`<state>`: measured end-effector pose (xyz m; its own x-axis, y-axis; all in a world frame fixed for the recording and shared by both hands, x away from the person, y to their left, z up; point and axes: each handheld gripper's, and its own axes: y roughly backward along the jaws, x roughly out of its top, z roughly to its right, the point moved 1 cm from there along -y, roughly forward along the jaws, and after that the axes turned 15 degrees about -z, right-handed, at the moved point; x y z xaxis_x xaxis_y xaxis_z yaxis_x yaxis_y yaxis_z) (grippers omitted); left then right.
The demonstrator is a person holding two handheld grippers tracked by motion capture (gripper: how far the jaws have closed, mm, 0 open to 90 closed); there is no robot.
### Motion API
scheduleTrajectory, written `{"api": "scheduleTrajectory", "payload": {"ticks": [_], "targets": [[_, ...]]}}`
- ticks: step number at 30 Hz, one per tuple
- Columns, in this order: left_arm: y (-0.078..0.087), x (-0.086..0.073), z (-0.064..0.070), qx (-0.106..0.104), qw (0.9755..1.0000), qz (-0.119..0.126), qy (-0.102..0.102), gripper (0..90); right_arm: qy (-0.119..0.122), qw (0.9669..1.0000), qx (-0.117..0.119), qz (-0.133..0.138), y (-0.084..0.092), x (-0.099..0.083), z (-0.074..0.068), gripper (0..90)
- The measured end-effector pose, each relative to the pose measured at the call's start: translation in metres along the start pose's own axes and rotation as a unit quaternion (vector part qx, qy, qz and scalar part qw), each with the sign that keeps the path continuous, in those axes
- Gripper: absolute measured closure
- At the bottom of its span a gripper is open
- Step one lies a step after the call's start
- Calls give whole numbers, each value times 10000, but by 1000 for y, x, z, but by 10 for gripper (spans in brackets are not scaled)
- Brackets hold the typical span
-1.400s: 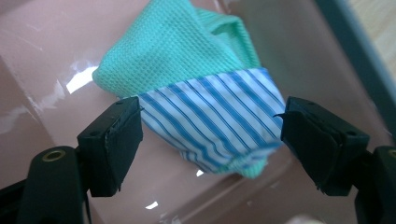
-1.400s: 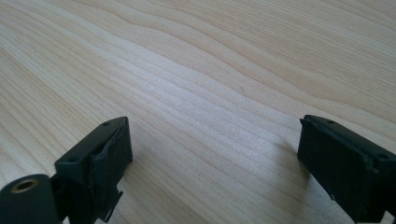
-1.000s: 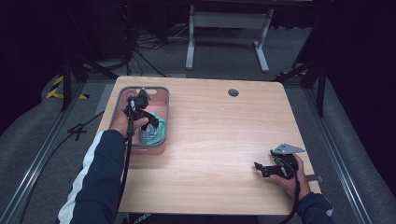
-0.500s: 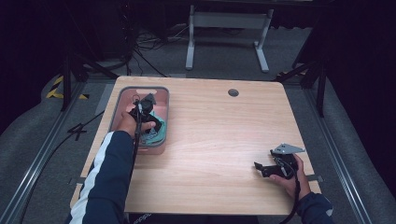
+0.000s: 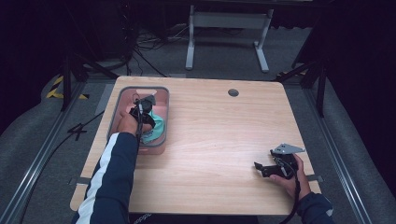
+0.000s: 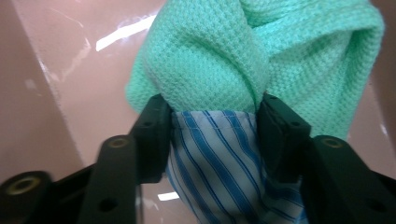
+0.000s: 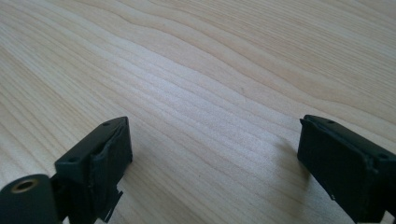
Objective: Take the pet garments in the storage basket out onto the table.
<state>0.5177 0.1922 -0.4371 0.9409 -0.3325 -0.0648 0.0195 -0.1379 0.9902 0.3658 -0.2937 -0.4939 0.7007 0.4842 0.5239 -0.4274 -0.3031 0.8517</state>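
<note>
Your wooden table [image 5: 210, 140] spans the scene, a small round grommet hole [image 5: 233, 92] near its far edge. At the far left sits a pink plastic bin [image 5: 161, 100] with a grey rim, holding a mint-green knitted cloth [image 5: 156, 127] and a blue-and-white striped cloth [image 6: 219, 158]. Your left gripper [image 5: 142, 108] reaches down into that bin; its jaws have just been closing and now pinch a fold of the striped cloth, with the green knit bunched against it just beyond the pads. How the two cloths are tangled is hard to tell from this close. Your right gripper [image 5: 271, 168] rests at the near right of the table, well apart from the bin, jaws spread wide over bare wood.
</note>
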Motion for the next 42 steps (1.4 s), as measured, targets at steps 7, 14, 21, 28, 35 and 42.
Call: {"api": "scheduleTrajectory", "payload": {"ticks": [7,14,21,28,35,42], "targets": [[3,-4,-3,108,9997,176,-128,652,3,10000,3,-1,0,0,0,104],[7,-8,-7,1,9991,379,-180,692,4,10000,4,-1,0,0,0,104],[17,-14,-14,-115,9982,562,-171,699,4,10000,4,0,0,0,0,104],[36,-21,-21,-193,9962,839,-105,701,4,10000,5,-1,0,0,0,104],[57,-26,-26,-318,9930,1137,-74,700,4,10000,5,0,0,0,0,104],[76,-30,-28,-433,9893,1381,-158,699,10,10000,9,-1,0,0,0,104]]}}
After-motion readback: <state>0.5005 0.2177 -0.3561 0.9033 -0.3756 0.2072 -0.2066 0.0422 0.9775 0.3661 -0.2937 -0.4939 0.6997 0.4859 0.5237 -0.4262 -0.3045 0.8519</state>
